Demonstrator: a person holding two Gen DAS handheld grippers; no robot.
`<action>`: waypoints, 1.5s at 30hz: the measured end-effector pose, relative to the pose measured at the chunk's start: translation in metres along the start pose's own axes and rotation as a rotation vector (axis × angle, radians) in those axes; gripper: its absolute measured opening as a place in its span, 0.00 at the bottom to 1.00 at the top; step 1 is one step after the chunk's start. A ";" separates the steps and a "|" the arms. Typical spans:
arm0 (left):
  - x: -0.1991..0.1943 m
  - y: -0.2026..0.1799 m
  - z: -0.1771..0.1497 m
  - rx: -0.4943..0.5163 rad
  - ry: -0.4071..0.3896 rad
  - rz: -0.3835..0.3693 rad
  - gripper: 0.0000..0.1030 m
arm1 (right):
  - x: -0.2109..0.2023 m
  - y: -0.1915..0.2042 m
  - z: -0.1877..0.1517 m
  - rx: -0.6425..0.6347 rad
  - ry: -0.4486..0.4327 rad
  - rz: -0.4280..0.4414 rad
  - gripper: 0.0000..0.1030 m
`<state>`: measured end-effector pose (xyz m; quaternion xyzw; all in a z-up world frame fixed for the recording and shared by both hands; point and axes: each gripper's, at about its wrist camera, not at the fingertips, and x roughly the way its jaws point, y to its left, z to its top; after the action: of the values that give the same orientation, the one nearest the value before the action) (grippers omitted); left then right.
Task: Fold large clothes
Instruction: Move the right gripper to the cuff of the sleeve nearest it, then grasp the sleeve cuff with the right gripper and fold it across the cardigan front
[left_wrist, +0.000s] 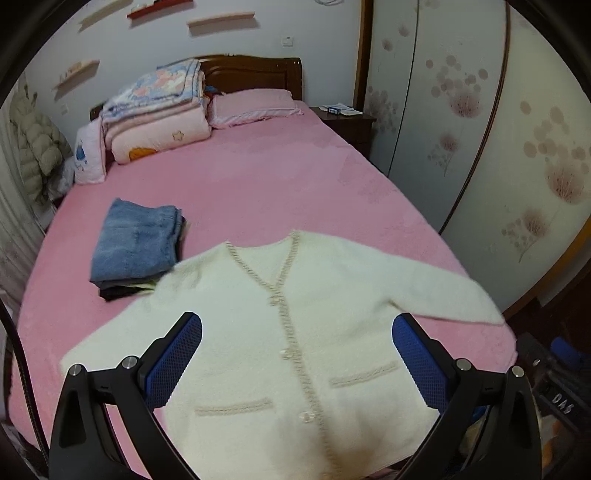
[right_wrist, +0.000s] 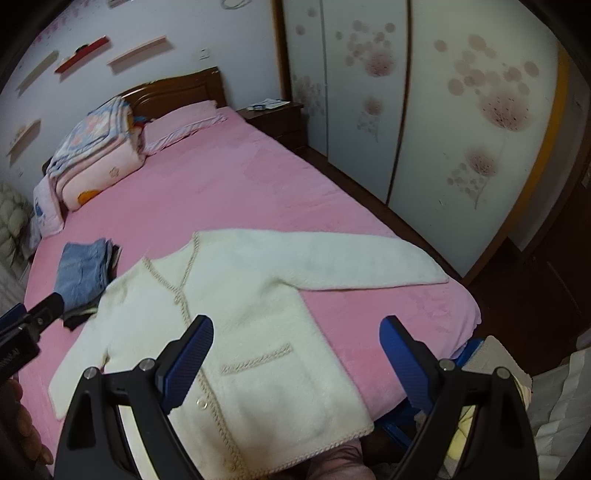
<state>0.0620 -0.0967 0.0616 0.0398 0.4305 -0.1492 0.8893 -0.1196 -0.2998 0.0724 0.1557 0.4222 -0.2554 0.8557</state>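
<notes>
A fluffy cream button-front cardigan (left_wrist: 295, 332) lies spread flat on the pink bed (left_wrist: 258, 177), beneath both grippers' spread, empty fingers. Folding looks unstarted; next, likely grasp a sleeve (right_wrist: 369, 262).

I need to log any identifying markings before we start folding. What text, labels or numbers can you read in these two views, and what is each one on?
"DAS", white letters on a dark object past the foot of the bed, right edge of the left wrist view.
White lettering on the left gripper body in the right wrist view: cropped and blurred, unreadable.
Papers and small box on the nightstand: too small to read.
White cardigan: no label visible.
</notes>
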 end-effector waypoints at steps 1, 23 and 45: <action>0.004 -0.005 0.005 -0.018 0.014 -0.017 1.00 | 0.004 -0.008 0.004 0.011 -0.003 -0.002 0.89; 0.128 -0.241 0.091 0.163 0.107 -0.043 1.00 | 0.152 -0.230 0.093 0.121 0.014 -0.048 0.89; 0.313 -0.355 0.044 0.353 0.430 -0.019 0.92 | 0.341 -0.363 0.003 0.711 0.483 0.144 0.67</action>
<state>0.1714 -0.5152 -0.1336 0.2212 0.5771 -0.2183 0.7552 -0.1495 -0.7038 -0.2182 0.5249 0.4840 -0.2808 0.6414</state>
